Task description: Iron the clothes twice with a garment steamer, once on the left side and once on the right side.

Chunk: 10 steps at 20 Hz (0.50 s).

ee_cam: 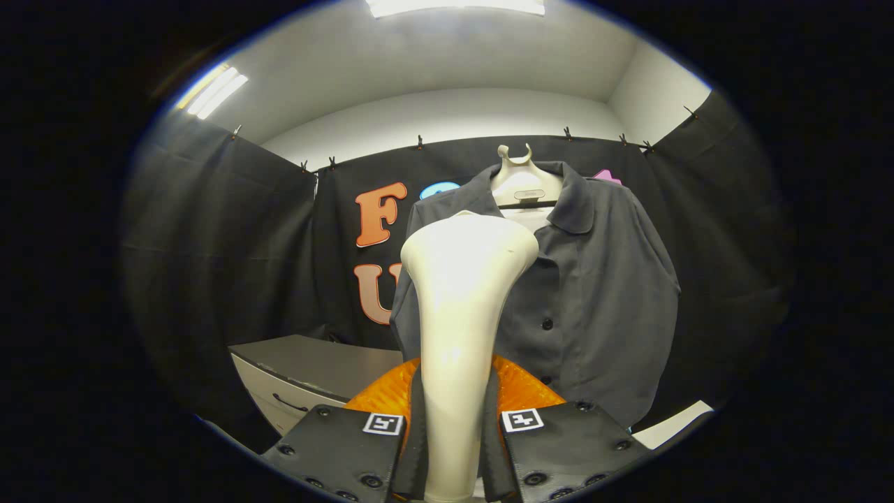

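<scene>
Gripper view. Gripper (pixel 454 426) closed on the handle of the garment steamer (pixel 464 307), a finger pressed to either side of it, the handle standing upright between them. Steamer cream-white, narrow at the handle, widening upward into a broad flat head; the head raised ahead of the fingers and seen from its back, so whether it touches cloth cannot be told. An orange ribbed part (pixel 520 391) showing low behind the steamer's handle, just beyond the fingertips, partly hidden by them.

Beyond the steamer, a dark grey shirt (pixel 601 293) on a pale hanger (pixel 520 185), hung facing the steamer, collar open, dark buttons running down its front placket. Steamer's head overlapping the shirt's chest on the side toward the cabinet; the shirt's buttoned front and other sleeve clear beside the steamer. Hanger's hook visible above the collar, straight above the steamer's head and slightly to the side.

Grey cabinet (pixel 307 370) with a drawer handle low beside the steamer, on the side away from the shirt's buttons, nearer than the booth's black wall. A pale flat edge (pixel 674 423) low on the steamer's other side, below the shirt's hem. Ceiling lights (pixel 454 5) high above the steamer.
</scene>
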{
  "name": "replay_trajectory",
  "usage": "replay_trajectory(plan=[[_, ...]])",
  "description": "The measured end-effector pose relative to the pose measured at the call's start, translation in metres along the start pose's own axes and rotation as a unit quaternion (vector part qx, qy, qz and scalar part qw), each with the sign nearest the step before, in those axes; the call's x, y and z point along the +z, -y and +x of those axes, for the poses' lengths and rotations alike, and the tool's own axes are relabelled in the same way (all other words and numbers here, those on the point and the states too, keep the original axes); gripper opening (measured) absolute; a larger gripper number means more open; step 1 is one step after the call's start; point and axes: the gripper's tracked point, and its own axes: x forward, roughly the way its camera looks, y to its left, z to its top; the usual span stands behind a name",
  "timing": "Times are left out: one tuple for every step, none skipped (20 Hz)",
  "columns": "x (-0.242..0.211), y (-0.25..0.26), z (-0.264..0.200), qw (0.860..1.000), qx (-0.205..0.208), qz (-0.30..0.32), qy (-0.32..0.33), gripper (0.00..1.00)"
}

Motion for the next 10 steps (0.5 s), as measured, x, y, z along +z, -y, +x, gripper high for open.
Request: replay_trajectory(plan=[[-0.004,0.002,0.009,1.000,-0.001,0.005,-0.005,0.37],[-0.007,0.003,0.017,1.000,-0.001,0.009,-0.008,0.37],[-0.010,0.006,0.024,1.000,-0.002,0.013,-0.012,0.37],[-0.013,0.007,0.029,1.000,-0.003,0.015,-0.015,0.37],[-0.014,0.008,0.033,1.000,-0.004,0.015,-0.017,0.37],[-0.016,0.009,0.037,1.000,-0.005,0.013,-0.019,0.37],[-0.016,0.010,0.041,1.000,-0.005,0.011,-0.020,0.37],[-0.017,0.010,0.045,1.000,-0.006,0.008,-0.021,0.37],[-0.018,0.012,0.050,1.000,-0.007,0.005,-0.023,0.37],[-0.019,0.013,0.054,1.000,-0.008,0.004,-0.025,0.37]])
